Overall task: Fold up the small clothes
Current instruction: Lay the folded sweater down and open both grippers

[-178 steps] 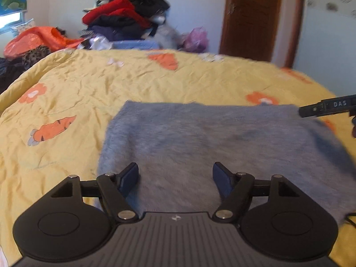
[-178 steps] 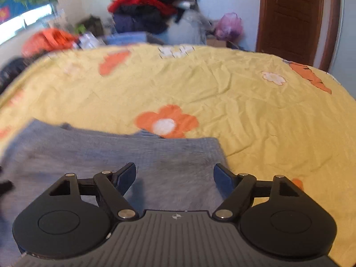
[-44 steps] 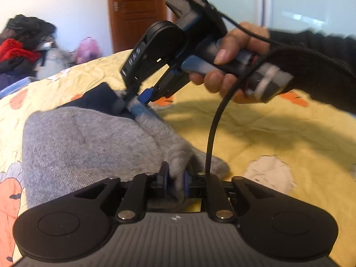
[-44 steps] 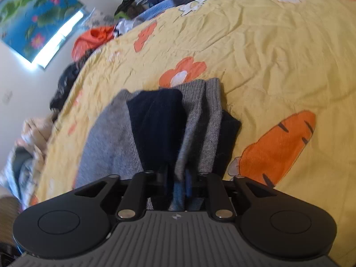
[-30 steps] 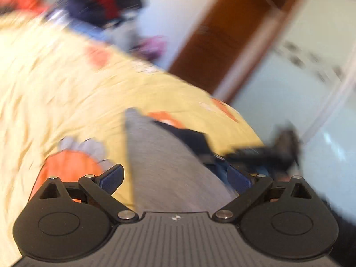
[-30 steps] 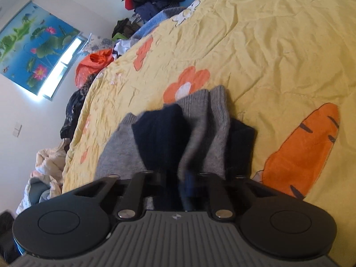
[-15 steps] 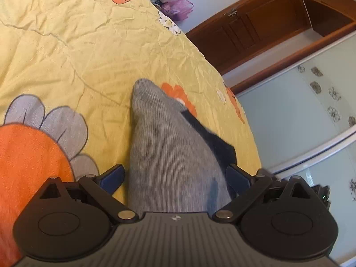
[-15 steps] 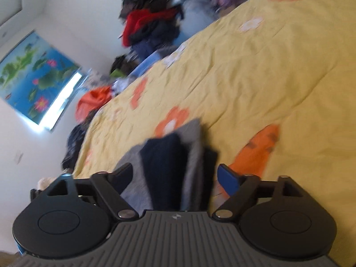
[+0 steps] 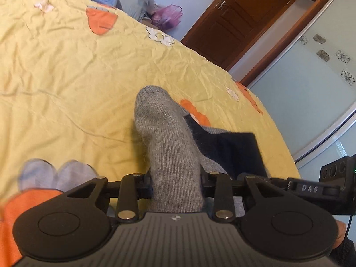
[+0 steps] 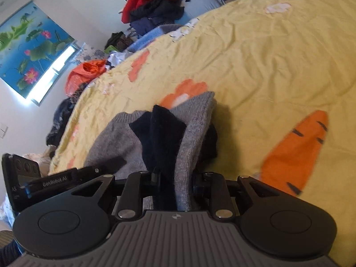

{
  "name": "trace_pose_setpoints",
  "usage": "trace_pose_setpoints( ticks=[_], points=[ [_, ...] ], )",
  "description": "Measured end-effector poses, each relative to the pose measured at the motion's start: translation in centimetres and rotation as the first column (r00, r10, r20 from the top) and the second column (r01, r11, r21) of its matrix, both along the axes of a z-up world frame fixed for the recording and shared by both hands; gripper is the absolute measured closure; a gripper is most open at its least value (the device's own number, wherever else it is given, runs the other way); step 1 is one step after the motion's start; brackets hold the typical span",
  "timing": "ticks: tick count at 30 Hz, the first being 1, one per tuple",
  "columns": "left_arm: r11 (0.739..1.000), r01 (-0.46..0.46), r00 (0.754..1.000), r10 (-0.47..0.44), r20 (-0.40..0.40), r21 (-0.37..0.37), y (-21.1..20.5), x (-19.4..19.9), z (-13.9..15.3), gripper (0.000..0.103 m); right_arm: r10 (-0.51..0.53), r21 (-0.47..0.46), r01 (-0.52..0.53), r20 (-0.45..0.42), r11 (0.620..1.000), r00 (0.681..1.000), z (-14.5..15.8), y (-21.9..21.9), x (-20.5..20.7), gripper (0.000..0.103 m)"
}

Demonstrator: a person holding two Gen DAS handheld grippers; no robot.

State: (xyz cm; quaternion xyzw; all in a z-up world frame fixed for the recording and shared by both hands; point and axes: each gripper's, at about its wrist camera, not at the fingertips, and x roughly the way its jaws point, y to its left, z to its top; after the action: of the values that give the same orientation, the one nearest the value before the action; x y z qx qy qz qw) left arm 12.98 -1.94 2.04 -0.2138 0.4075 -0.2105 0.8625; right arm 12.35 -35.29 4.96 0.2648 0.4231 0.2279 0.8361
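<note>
In the left wrist view, the left gripper point(image 9: 176, 184) is clamped on a thick fold of the grey knitted garment point(image 9: 169, 146). The grey fabric fills the gap between the two fingers and runs forward from them as a long rounded ridge, and its far end rests on the yellow bedspread point(image 9: 66, 77). On the right side of this ridge a navy part of the garment point(image 9: 235, 151) lies flat, touching the grey knit. At the right edge the other gripper is seen, a black body with the letters "DAS". Behind the bed stand a brown wooden door point(image 9: 242, 20) and a pale sliding wardrobe door point(image 9: 311, 93) with small flower marks. A purple plastic bag point(image 9: 168, 16) lies on the floor near the door.

In the right wrist view, the right gripper point(image 10: 175, 183) is closed on the garment too: both a navy layer and a grey layer pass between its fingers. The garment point(image 10: 195, 122) lies bunched just in front of it on the bedspread point(image 10: 267, 55), beside an orange carrot print point(image 10: 296, 149). The left gripper appears at the lower left, close to the grey knit. Far behind, a heap of clothes point(image 10: 153, 2) lies by the wall, an orange bag point(image 10: 86, 71) is near the bed edge, and a lotus picture point(image 10: 29, 51) hangs on the wall.
</note>
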Motion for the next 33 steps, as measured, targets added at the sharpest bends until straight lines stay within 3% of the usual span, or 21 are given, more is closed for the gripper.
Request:
trace_pose_setpoints(
  ticks=[3,8,9,10,12,13,14,15,16,19,21,23,24,25,26,28,33],
  points=[
    [0.998,-0.034,0.999,0.033,0.023,0.052,2.8,1.0,1.5,0.072,0.021,0.093,-0.021,0.006,0.995,1.0,0.5,2.4,1.7,0.073],
    [0.978,-0.079,0.997,0.078,0.011,0.192,5.8,4.9,1.8,0.069,0.022,0.121,-0.019,-0.028,0.993,0.999,-1.4,6.9,5.7,0.072],
    [0.972,-0.086,0.996,0.089,-0.003,0.219,6.0,5.3,1.1,0.067,0.019,0.116,-0.013,-0.048,0.993,0.999,-2.2,7.4,6.3,0.069],
    [0.972,-0.094,0.995,0.098,-0.009,0.217,6.3,5.3,0.7,0.059,0.013,0.101,-0.006,-0.071,0.995,0.997,-2.8,7.7,6.5,0.06],
    [0.978,-0.123,0.992,0.125,-0.001,0.167,7.0,4.3,0.3,0.046,0.018,0.107,-0.009,-0.087,0.994,0.996,-2.9,7.7,6.0,0.049],
    [0.981,-0.142,0.99,0.144,-0.006,0.133,7.5,3.3,0.3,0.033,0.033,0.106,-0.024,-0.087,0.994,0.996,-2.5,7.5,5.1,0.037],
    [0.985,-0.144,0.989,0.146,-0.016,0.09,8.1,2.3,0.3,0.023,0.054,0.099,-0.046,-0.078,0.994,0.995,-1.9,7.1,4.2,0.032],
    [0.99,-0.135,0.991,0.135,-0.023,0.035,8.8,0.9,0.3,0.023,0.083,0.087,-0.077,-0.071,0.993,0.994,-1.4,6.7,2.8,0.023],
    [0.992,-0.128,0.991,0.127,-0.033,-0.014,9.4,-0.4,0.1,0.023,0.113,0.081,-0.107,-0.071,0.991,0.991,-1.1,6.3,1.6,0.022],
    [0.987,-0.108,0.991,0.097,-0.094,-0.117,10.6,-4.8,-1.0,0.023,0.195,0.069,-0.188,-0.12,0.98,0.973,-1.4,5.5,-2.3,0.022],
    [0.978,-0.089,0.99,0.065,-0.128,-0.191,10.8,-7.2,-1.9,0.024,0.224,0.085,-0.215,-0.107,0.973,0.969,-1.7,5.2,-4.8,0.023],
    [0.972,-0.083,0.992,0.059,-0.113,-0.22,10.6,-9.1,-2.2,0.026,0.221,0.106,-0.21,-0.109,0.972,0.969,-1.8,5.2,-6.3,0.027],
    [0.977,-0.069,0.994,0.049,-0.103,-0.201,10.1,-9.4,-2.1,0.031,0.224,0.105,-0.212,-0.127,0.972,0.966,-2.1,5.5,-6.5,0.045],
    [0.985,-0.061,0.993,0.043,-0.109,-0.162,9.6,-9.4,-2.1,0.062,0.232,0.081,-0.222,-0.147,0.972,0.962,-2.5,6.0,-6.6,0.074],
    [0.991,-0.054,0.99,0.037,-0.135,-0.122,9.3,-9.1,-2.2,0.084,0.241,0.07,-0.233,-0.13,0.97,0.962,-2.7,6.4,-6.9,0.077],
    [0.991,-0.054,0.986,0.034,-0.165,-0.119,9.6,-8.8,-2.0,0.088,0.25,0.051,-0.246,-0.125,0.968,0.96,-2.3,6.8,-7.2,0.077],
    [0.999,0.037,0.995,-0.038,-0.091,-0.009,10.2,-11.8,0.3,0.089,0.307,0.017,-0.307,-0.077,0.952,0.948,0.1,6.5,-10.3,0.078]
  ],
)
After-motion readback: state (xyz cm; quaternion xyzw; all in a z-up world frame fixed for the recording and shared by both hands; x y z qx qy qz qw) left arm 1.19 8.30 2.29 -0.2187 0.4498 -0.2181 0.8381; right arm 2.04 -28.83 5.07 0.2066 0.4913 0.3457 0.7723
